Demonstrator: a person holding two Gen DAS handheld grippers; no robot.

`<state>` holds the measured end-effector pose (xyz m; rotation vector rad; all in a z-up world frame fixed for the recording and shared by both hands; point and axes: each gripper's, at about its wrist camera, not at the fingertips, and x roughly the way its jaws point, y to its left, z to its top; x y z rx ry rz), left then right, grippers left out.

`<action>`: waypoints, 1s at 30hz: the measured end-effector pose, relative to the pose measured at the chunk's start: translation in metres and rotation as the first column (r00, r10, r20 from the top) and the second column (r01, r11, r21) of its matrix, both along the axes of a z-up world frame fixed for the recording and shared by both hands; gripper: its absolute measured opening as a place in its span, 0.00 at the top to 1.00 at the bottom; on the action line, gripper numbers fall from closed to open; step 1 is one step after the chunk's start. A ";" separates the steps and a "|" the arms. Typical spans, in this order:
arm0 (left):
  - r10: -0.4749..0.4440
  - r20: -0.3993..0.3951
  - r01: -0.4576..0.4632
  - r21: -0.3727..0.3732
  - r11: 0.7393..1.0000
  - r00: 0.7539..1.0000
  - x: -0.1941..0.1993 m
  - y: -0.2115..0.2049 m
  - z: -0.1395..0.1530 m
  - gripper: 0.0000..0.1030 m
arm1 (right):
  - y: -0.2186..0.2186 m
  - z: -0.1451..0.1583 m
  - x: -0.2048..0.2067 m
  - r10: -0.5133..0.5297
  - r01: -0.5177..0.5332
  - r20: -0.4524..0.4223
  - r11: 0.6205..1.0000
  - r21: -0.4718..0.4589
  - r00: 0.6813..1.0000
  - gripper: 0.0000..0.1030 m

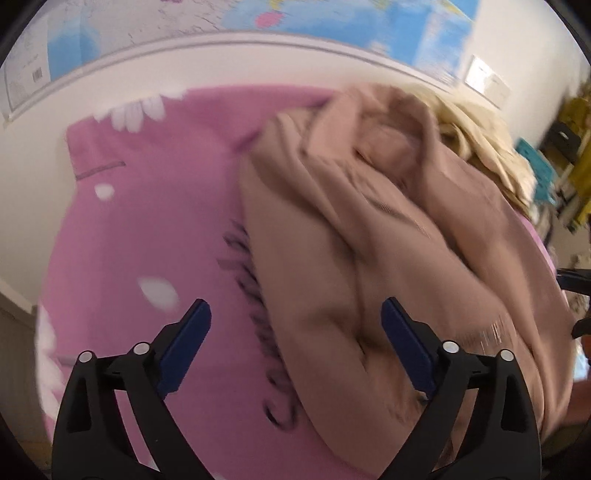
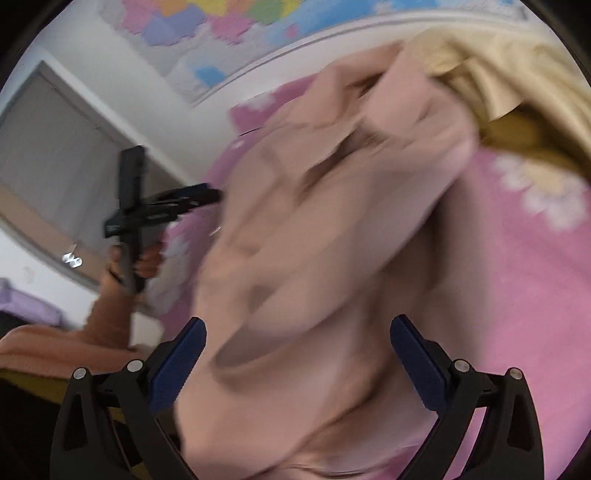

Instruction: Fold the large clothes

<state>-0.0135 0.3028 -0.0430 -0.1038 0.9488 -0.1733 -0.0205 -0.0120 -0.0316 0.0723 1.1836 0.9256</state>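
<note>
A large beige garment (image 1: 369, 229) lies crumpled and blurred on a pink bedsheet (image 1: 147, 229) printed with white flowers and black script. My left gripper (image 1: 295, 306) hovers open over the garment's near left edge, its blue pads (image 1: 192, 332) wide apart and touching nothing. In the right wrist view the same beige garment (image 2: 325, 240) fills the middle. My right gripper (image 2: 295, 325) is open above it, with cloth between the fingers but clear of the pads (image 2: 413, 362). The left gripper (image 2: 199, 195) shows at the left, held by a hand (image 2: 144, 262).
A pale yellow garment (image 2: 498, 74) is heaped at the far right of the bed, seen also as yellow cloth (image 1: 484, 147). A wall map (image 1: 258, 22) hangs behind the bed. Shelves with clutter (image 1: 569, 155) stand at the right. A grey blind (image 2: 55, 155) is at the left.
</note>
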 end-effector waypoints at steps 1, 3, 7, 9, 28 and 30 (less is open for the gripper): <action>-0.011 -0.012 0.011 0.002 1.000 1.000 -0.007 -0.005 -0.005 0.09 | 0.005 -0.003 -0.004 0.011 -0.011 0.003 1.000 -0.013 1.000 0.43; -0.054 -0.040 0.054 0.006 0.999 0.998 -0.018 -0.020 -0.018 0.09 | 0.020 -0.007 -0.010 0.045 -0.044 0.017 0.998 -0.041 0.999 0.97; -0.089 -0.057 0.093 0.068 0.993 0.994 -0.025 -0.041 -0.025 0.47 | -0.014 0.038 -0.005 -0.022 0.026 0.135 0.999 -0.027 0.991 0.98; -0.059 -0.052 0.064 0.104 0.993 0.997 -0.023 -0.039 -0.022 0.68 | -0.046 0.079 0.009 -0.101 0.120 0.254 0.991 -0.060 0.962 0.98; 0.060 -0.087 -0.045 0.159 0.986 0.994 0.017 -0.038 -0.033 0.68 | -0.221 -0.010 0.122 -0.527 0.654 0.387 0.605 -0.455 0.757 0.39; 0.088 -0.084 -0.078 0.118 0.990 0.993 0.018 -0.028 -0.025 0.93 | -0.213 0.022 0.094 -0.506 0.689 0.478 0.617 -0.381 0.718 0.31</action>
